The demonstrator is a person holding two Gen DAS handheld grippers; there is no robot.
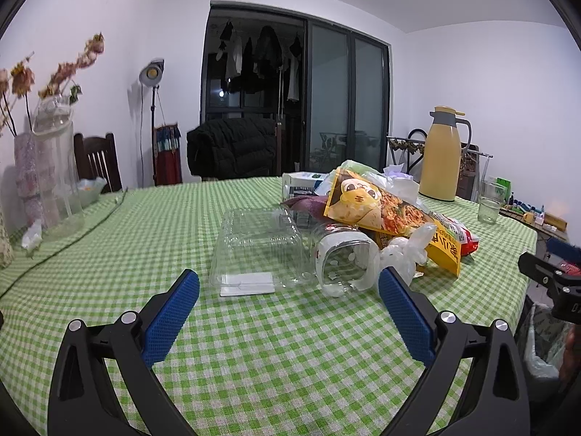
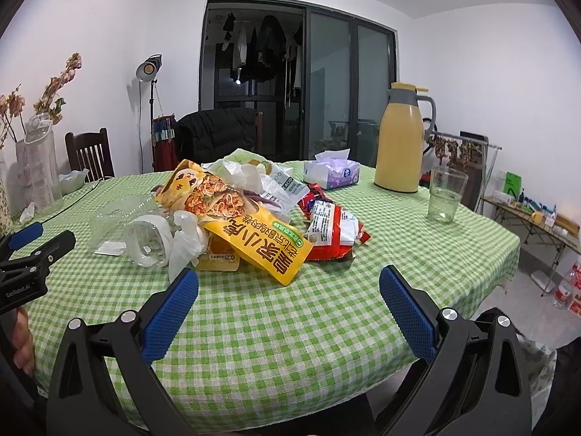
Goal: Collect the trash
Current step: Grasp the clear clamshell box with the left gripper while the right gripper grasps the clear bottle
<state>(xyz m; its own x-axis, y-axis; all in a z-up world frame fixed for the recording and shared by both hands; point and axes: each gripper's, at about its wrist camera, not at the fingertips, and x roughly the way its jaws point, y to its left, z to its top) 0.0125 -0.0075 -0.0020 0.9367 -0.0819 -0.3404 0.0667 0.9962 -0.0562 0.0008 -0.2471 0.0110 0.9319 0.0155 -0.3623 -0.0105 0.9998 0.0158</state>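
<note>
A heap of trash lies on the green checked tablecloth (image 1: 254,345). In the left wrist view, a clear plastic clamshell box (image 1: 259,249) and a tipped clear cup (image 1: 343,261) lie just ahead of my open, empty left gripper (image 1: 288,283). A large yellow snack bag (image 1: 388,214) rests behind them. In the right wrist view the yellow snack bag (image 2: 236,218), a red wrapper (image 2: 332,230), crumpled white plastic (image 2: 187,241) and the tipped cup (image 2: 149,241) lie ahead of my open, empty right gripper (image 2: 288,283).
A yellow thermos jug (image 2: 401,138), a drinking glass (image 2: 445,194) and a tissue box (image 2: 332,170) stand at the far right. A clear water bottle (image 1: 58,167) and a flower vase stand at the left. A lined bin (image 1: 543,341) stands beyond the table's right edge.
</note>
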